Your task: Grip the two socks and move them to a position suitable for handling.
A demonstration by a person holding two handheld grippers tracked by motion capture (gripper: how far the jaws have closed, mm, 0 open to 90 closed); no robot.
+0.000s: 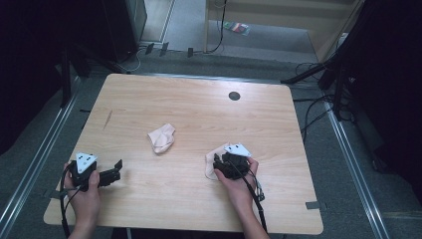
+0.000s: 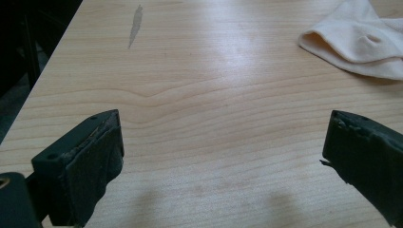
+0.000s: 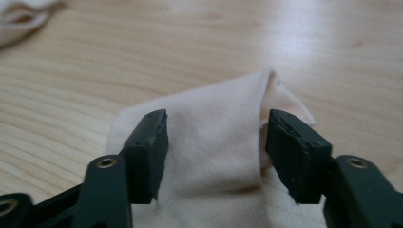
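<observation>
Socks are the work in hand: two pale, cream-coloured ones lie on the light wooden surface (image 1: 199, 104). The near sock (image 1: 215, 158) sits at the person's right, and the right tongs (image 1: 225, 167) are lowered over it. In the right gripper view those tongs (image 3: 215, 142) stand partly open, the jaws astride a raised fold of the near sock (image 3: 214, 142); whether the pads already touch the cloth I cannot tell, but nothing is pinched yet. That straddling pose reads as a set-up for a pinch: the fold gives the jaws something to bite on, where flat cloth would slip.

The far sock (image 1: 162, 137) lies crumpled near the middle of the surface, well apart from both grippers. It shows at the upper right of the left gripper view (image 2: 361, 40), its open cuff turned toward the camera.

The left tongs (image 1: 110, 174) rest near the person's left edge, pointing inward toward the socks. Their jaws (image 2: 223, 147) are spread wide over bare wood, holding nothing. This looks like a waiting pose, ready to reach for the far sock or help with the near one.

No brand, label or legible writing shows on the socks, the grippers or the surface. A dark round grommet (image 1: 234, 95) sits near the far edge, and a grey smear (image 1: 108, 118) marks the wood at the left.
</observation>
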